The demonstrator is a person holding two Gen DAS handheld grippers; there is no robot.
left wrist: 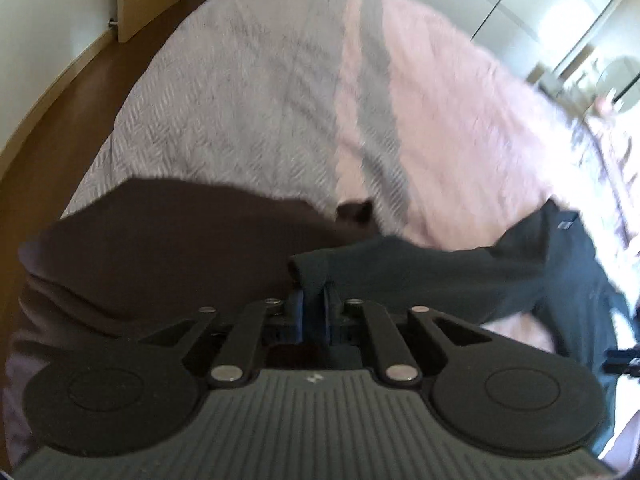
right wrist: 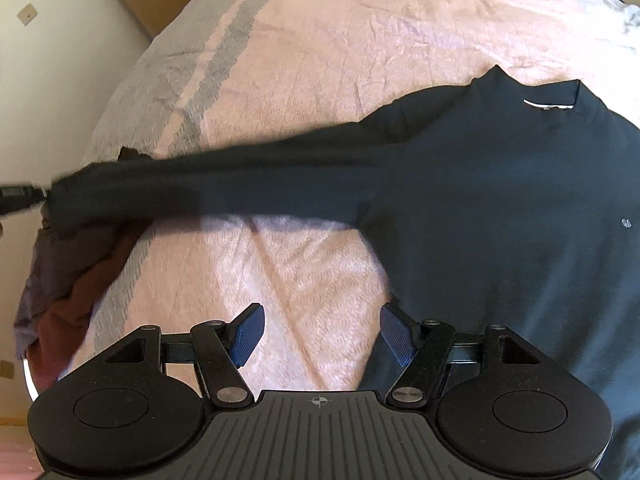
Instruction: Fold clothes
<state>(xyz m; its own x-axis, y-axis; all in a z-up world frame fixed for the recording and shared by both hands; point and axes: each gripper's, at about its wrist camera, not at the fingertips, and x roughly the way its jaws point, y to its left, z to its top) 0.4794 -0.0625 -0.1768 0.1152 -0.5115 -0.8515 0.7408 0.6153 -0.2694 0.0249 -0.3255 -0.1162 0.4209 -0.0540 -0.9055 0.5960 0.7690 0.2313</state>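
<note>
Sweater (right wrist: 500, 200), dark, long-sleeved: body flat on the bed (right wrist: 320, 40), collar away from the cameras, ready for folding. Left hand-held gripper (left wrist: 314, 312) pinches the cuff, holding one sleeve (right wrist: 224, 188) stretched sideways. Right hand-held gripper (right wrist: 320, 332) gapes empty at the body's near edge.

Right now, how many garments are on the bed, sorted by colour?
Dark navy long-sleeved top, its cuff pinched in the left gripper: 1
Dark brown garment, at the bed's edge: 1
Purple-grey garment, in the same heap: 1
Total: 3

The heap is blurred, so it may hide more.
</note>
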